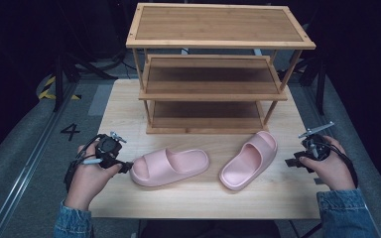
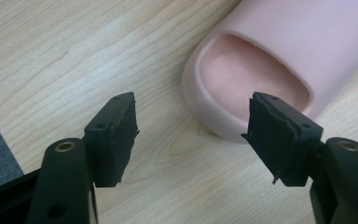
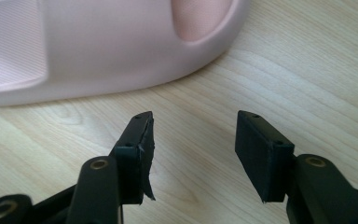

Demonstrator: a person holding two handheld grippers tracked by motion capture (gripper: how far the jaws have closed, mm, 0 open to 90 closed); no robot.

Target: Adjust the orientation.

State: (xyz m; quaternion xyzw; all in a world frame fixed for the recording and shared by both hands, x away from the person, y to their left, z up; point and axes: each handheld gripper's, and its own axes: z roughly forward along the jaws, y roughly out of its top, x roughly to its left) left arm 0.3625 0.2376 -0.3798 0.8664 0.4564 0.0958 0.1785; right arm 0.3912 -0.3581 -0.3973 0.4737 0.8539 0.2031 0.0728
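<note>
Pale wood surface [image 1: 193,198] against a dark room carries 1 bamboo rack [image 1: 213,69] with 3 shelves at upper centre and 2 pink slippers below it. We see our left gripper [image 1: 124,166] at lower left, jaws released and empty, just beside the heel end of the left slipper [image 1: 171,166], whose long axis runs left to right. Our right gripper [image 1: 293,162], jaws also released, sits near the right slipper [image 1: 250,159], which slants toward upper right.
</note>
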